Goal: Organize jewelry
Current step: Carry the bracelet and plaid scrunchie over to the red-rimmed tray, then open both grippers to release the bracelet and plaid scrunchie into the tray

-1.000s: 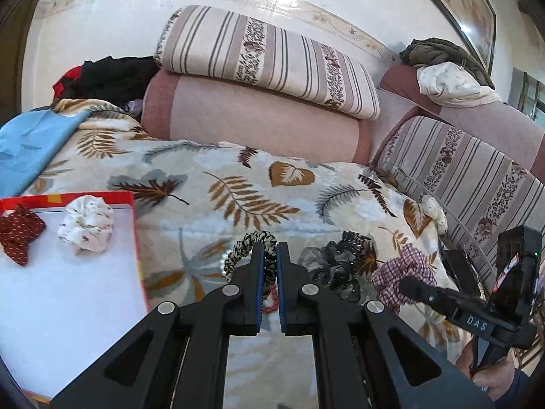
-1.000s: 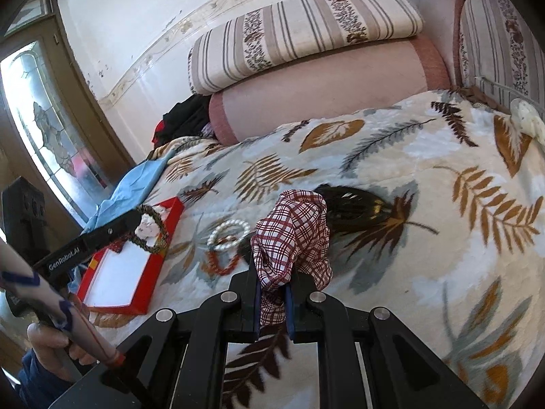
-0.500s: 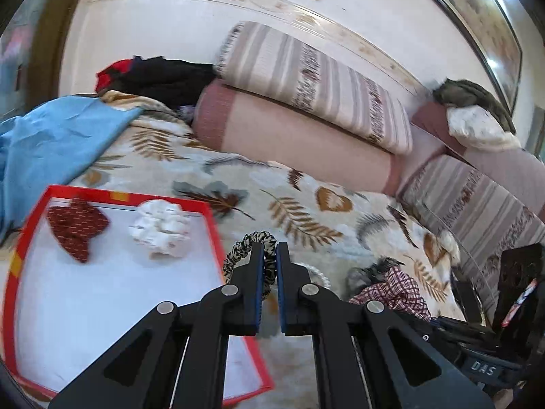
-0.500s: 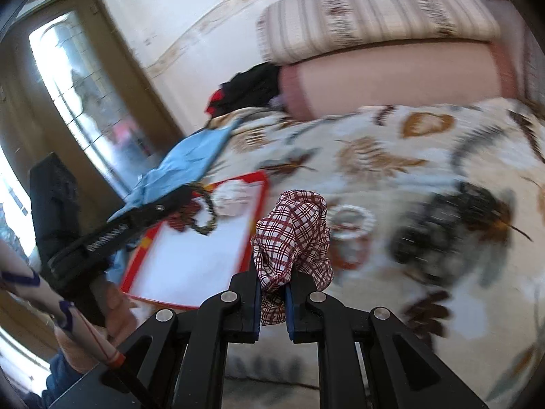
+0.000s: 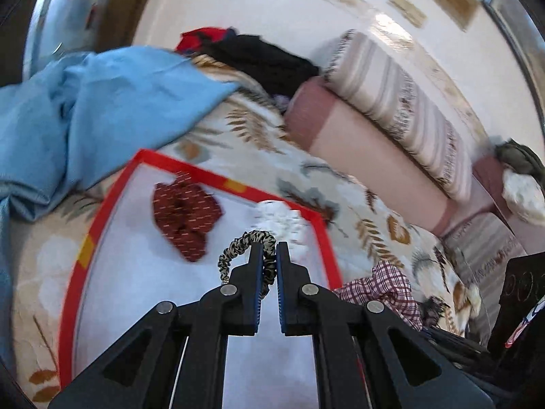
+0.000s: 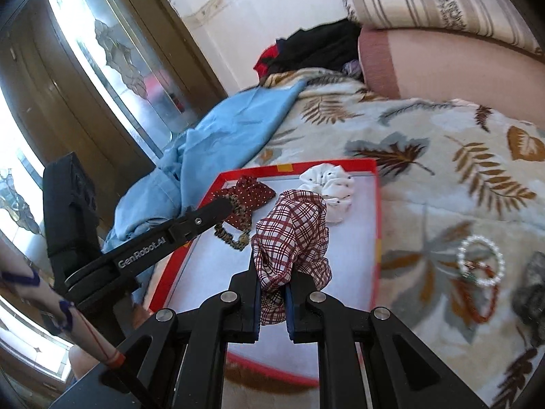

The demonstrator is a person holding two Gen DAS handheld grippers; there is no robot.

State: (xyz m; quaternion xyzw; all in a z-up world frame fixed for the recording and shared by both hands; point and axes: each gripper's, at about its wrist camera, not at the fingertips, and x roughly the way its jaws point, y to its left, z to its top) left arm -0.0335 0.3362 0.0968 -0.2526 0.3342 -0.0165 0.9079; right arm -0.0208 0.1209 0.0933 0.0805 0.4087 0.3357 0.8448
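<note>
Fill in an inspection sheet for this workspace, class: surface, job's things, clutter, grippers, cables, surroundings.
Surface: leaf-print blanket.
Job's things: red-rimmed tray holding a dark red scrunchie and a white scrunchie; pearl bracelet on the blanket.
Clutter: blue cloth, dark clothes.
Grippers: left hand-held gripper shut on a leopard scrunchie; right hand-held gripper shut on a plaid scrunchie.
Cables: nothing seen.
Surroundings: striped cushion, glass door.

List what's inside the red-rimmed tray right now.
Lying in the tray: a dark red dotted scrunchie and a white scrunchie. The leopard scrunchie and plaid scrunchie hang above it, each clamped in tongs. The floor beneath them is hidden.
</note>
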